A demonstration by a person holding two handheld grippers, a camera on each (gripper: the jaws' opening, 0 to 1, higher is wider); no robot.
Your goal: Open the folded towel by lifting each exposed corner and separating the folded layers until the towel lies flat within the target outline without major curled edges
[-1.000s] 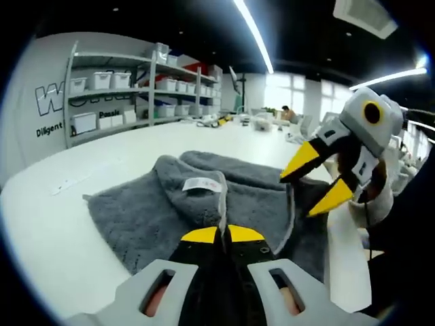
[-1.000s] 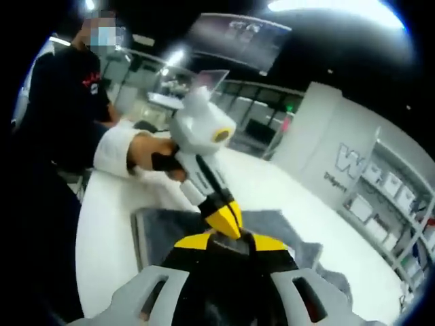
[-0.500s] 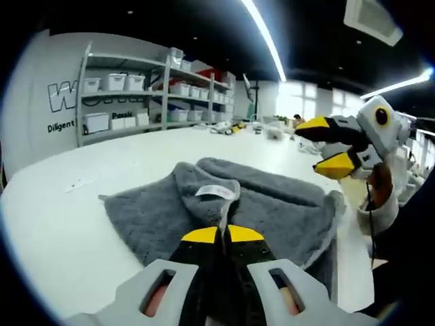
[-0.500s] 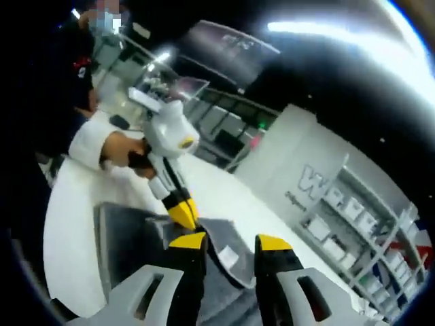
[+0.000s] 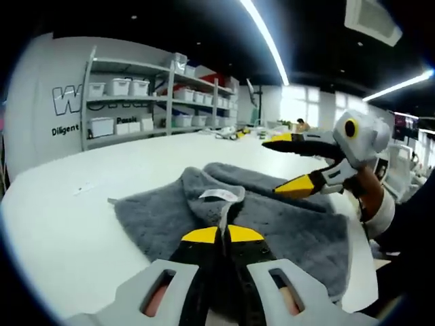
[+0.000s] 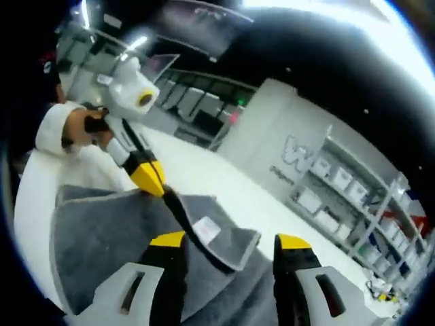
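The gray towel (image 5: pixel 272 217) lies on the white tabletop (image 5: pixel 102 183), near its edge on the person's side, and it is not flat: one corner is folded over the middle, its white label (image 5: pixel 216 195) facing up.

Left gripper (image 5: pixel 223 234): yellow tips pressed together on the hem of that folded corner, lifting it into a ridge. From the right gripper view you see it (image 6: pixel 151 178) pinching the dark hem, the flap (image 6: pixel 217 238) hanging off it with the label (image 6: pixel 206 231) showing.

Right gripper (image 6: pixel 231 239): jaws wide apart, nothing between them, hovering above the cloth. In the left gripper view it (image 5: pixel 299 163) hangs over the towel's far side, tips spread, a hand (image 5: pixel 370 200) behind it.

How will this handle? Soft, thick terry by the look of it, limp and light, so it should drape and drag rather than hold shape. It won't slip much, but a pinch on a single layer could pull the whole cloth along the tabletop. Best hold, I'd say, is the stitched hem right at a corner; the free claw could pin the lower layer while the flap is peeled back.
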